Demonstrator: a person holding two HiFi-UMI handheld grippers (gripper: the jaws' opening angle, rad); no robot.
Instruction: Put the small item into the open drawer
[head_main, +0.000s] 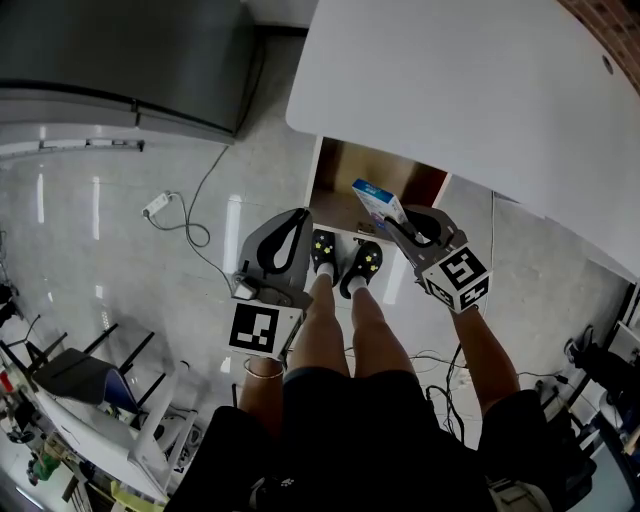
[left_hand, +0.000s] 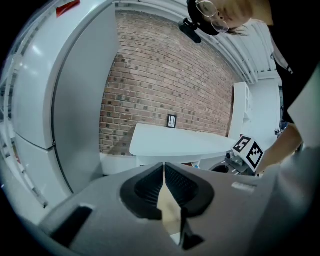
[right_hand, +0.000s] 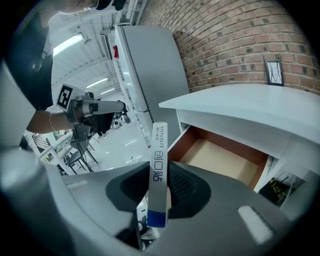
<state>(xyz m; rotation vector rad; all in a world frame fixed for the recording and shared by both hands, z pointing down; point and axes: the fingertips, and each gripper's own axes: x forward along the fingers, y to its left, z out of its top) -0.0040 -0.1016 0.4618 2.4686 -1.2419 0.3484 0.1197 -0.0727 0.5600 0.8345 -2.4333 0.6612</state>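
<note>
Slim white-and-blue cardboard box (right_hand: 159, 142) pinched upright in right claw (right_hand: 160, 170), held near open wood-lined drawer (right_hand: 222, 159) beneath white table (right_hand: 240, 107), not yet inside; left claw (left_hand: 164, 170) pressed together, nothing gripped, kept alongside

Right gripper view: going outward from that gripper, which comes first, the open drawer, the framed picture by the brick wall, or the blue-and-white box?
1. Blue-and-white box, clamped between the right gripper's jaws.
2. Open drawer, ahead to the right.
3. Framed picture, upper right, against the brick wall.
</note>
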